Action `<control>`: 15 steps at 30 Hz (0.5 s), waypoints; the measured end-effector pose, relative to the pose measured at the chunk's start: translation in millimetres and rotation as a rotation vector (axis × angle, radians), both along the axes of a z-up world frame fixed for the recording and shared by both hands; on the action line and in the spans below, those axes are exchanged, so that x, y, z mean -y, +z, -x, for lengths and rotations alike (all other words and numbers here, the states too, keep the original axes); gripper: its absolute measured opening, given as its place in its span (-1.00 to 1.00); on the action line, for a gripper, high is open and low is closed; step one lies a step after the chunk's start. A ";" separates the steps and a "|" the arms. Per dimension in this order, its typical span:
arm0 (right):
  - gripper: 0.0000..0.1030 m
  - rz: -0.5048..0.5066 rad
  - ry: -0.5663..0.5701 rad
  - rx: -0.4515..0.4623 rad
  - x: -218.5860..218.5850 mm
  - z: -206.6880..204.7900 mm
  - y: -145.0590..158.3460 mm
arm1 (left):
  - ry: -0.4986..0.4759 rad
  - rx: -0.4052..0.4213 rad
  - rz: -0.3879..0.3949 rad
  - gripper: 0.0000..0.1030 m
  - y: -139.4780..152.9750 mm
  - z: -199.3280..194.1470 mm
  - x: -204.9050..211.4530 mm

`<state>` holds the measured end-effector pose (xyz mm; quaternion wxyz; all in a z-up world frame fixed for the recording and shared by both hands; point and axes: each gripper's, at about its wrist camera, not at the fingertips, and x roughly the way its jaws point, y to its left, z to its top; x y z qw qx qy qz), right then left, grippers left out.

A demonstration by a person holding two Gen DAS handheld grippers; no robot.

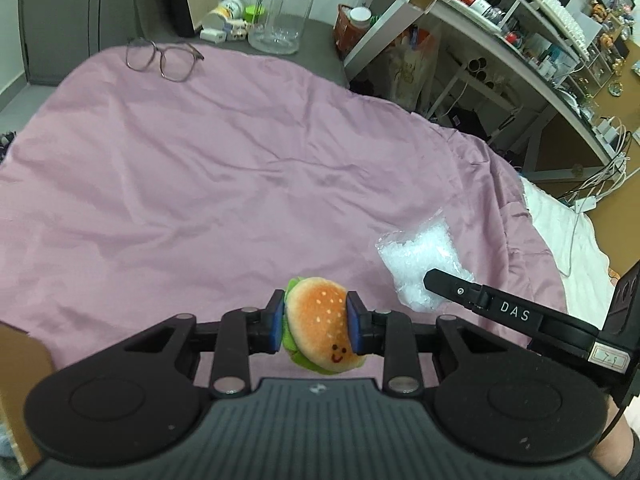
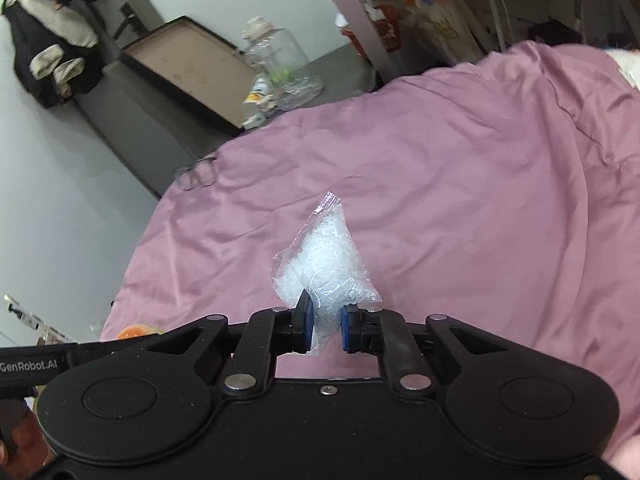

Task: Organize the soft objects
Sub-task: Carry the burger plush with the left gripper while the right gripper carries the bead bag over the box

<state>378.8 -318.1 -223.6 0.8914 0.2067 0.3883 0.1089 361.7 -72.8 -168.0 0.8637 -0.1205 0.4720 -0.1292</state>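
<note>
Clearly both soft things are in hand at once: the small plush hamburger toy with a sesame-dotted orange bun, green felt lettuce and a stitched smile sits squeezed between the blue pads of the left gripper, the jaws closed to the width of the bun, and the clear plastic bag of white pellet filling is pinched at its lower edge by the right gripper, jaws nearly together with the bulk of the bag standing up toward twelve o'clock. In the left wrist view the bag lies at about three o'clock from the burger, near it but not touching. Both appear to ride above the wrinkled mauve bed cover, though whether the bag's far corner brushes the cloth I cannot tell. To do this step well, I judge that each grip should stay firm but gentle, since plush rebounds and thin film can slip or tear; the two should be set down side by side on open cloth, well apart from the thin-framed eyeglasses at eleven o'clock and the clear plastic jug beyond them.
</note>
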 end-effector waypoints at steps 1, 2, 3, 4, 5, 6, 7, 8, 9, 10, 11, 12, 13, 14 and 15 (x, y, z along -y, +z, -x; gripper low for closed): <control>-0.75 0.003 0.009 0.007 -3.3 4.4 5.0 | 0.001 0.006 -0.001 -0.42 4.0 4.4 -2.1; -0.75 0.001 0.018 0.013 -6.5 8.9 9.7 | 0.003 0.012 -0.001 -0.42 8.5 9.1 -4.9; -0.75 -0.001 0.025 0.017 -9.5 13.5 14.3 | 0.005 0.017 -0.002 -0.42 12.1 12.6 -7.0; -0.75 -0.003 0.031 0.020 -12.2 17.4 18.1 | 0.009 0.022 -0.001 -0.42 15.9 16.0 -9.7; -0.75 -0.003 0.039 0.025 -15.8 21.7 22.6 | 0.013 0.027 -0.001 -0.42 19.7 20.1 -12.7; -0.75 -0.002 0.044 0.031 -18.6 25.2 26.2 | 0.017 0.030 -0.002 -0.42 22.6 23.8 -15.3; -0.74 -0.001 0.049 0.036 -21.3 28.5 29.5 | 0.022 0.033 -0.003 -0.42 25.6 27.7 -18.2; -0.74 0.000 0.053 0.042 -24.0 31.5 33.0 | 0.026 0.037 -0.003 -0.42 28.8 32.1 -21.3; -0.74 0.001 0.058 0.047 -27.1 34.5 36.3 | 0.029 0.041 -0.004 -0.42 31.5 36.3 -23.8; -0.74 0.001 0.063 0.052 -30.1 37.5 39.1 | 0.030 0.046 -0.004 -0.42 34.1 39.8 -26.7; -0.74 0.002 0.069 0.058 -33.8 40.9 41.8 | 0.031 0.052 -0.003 -0.42 36.9 44.2 -30.0; -0.74 0.004 0.075 0.064 -37.5 44.1 44.8 | 0.034 0.056 -0.003 -0.42 39.1 47.7 -33.2; -0.74 0.005 0.082 0.070 -41.5 46.8 47.9 | 0.040 0.060 -0.004 -0.42 41.8 51.7 -37.1; -0.74 0.005 0.091 0.077 -45.9 49.8 51.1 | 0.046 0.064 -0.003 -0.42 44.4 55.4 -40.8; -0.74 0.005 0.098 0.084 -50.2 52.1 53.6 | 0.051 0.067 -0.003 -0.42 46.3 58.7 -44.3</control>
